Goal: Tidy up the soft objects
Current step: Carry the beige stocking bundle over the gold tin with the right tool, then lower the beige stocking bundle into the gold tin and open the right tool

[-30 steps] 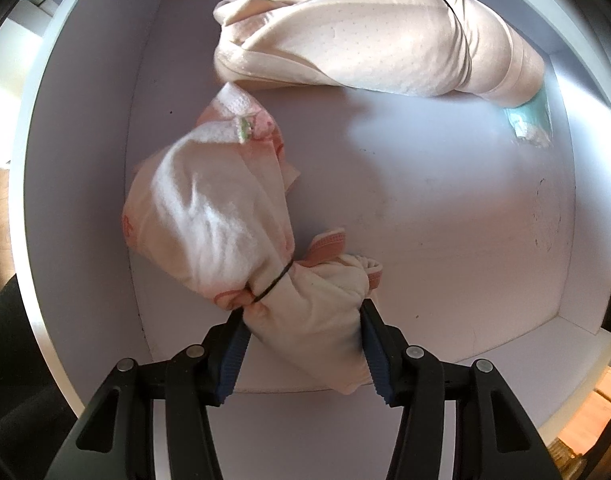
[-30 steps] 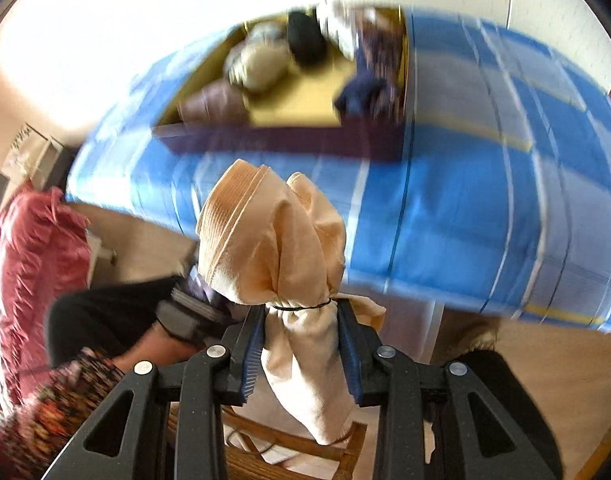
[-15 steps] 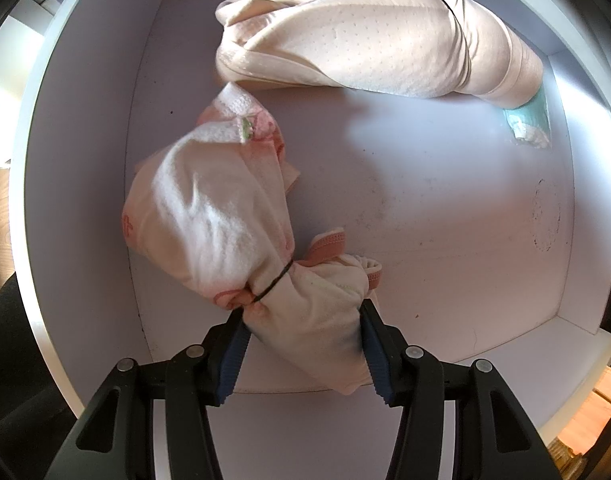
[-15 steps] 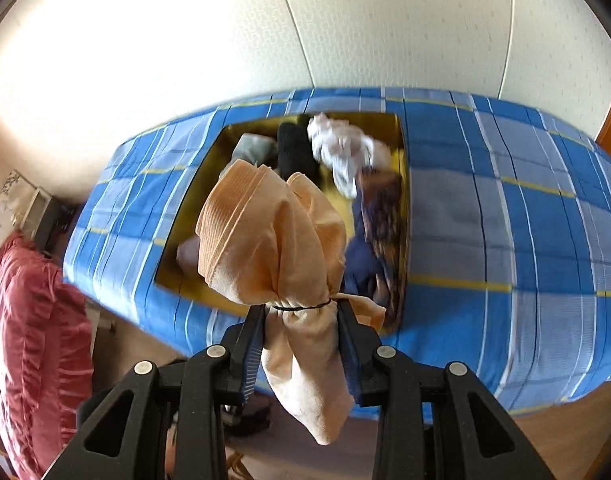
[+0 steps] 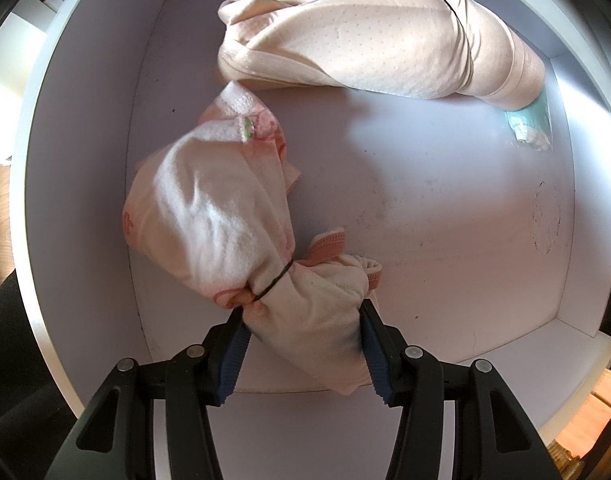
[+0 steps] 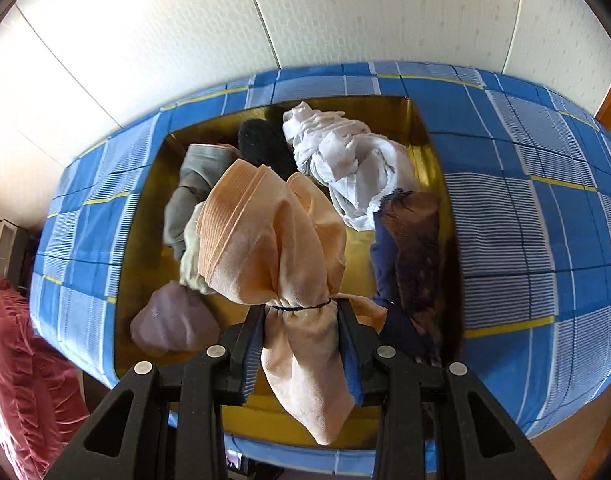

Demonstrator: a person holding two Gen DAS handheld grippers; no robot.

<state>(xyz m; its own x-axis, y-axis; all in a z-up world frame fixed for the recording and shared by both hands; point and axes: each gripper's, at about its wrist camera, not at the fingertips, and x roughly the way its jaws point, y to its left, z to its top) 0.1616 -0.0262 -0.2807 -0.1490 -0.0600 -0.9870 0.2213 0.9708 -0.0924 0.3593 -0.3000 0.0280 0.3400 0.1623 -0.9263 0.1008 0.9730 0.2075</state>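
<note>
A: Left wrist view first. Left tongs [image 5: 303,330] clamped on the tail of a white-and-pink bundle [image 5: 209,216], just below the black tie [image 5: 271,282] cinching it. Pointing down into a white drawer [image 5: 445,216].

B: Why gripped at the tail?

A: Probably because the narrow gathered end fits between the pads, leaving the bulky head free to settle first. Head apparently down on the drawer floor near the left wall; not yet released.

B: Anything else in there?

A: A larger cream bundle [image 5: 377,44] lying along the back wall, also banded. A small teal packet [image 5: 531,128] tucked at the back right corner, just beside it. Rest of the floor bare, so plenty of room.

B: Right wrist view?

A: Right tongs [image 6: 301,338] closed tight on a peach bundle [image 6: 265,240], again right under its black tie, carried above a yellow box [image 6: 429,152] sitting on a bed with a blue checked cover [image 6: 525,208].

B: Box contents?

A: Loose soft items: a grey piece [image 6: 193,188], a black one [image 6: 261,146], a crumpled white cloth [image 6: 345,160], a mauve lump [image 6: 173,320], dark navy-and-brown fabric [image 6: 409,256]. Likely the source pile, with tied bundles bound for the drawer.
</note>
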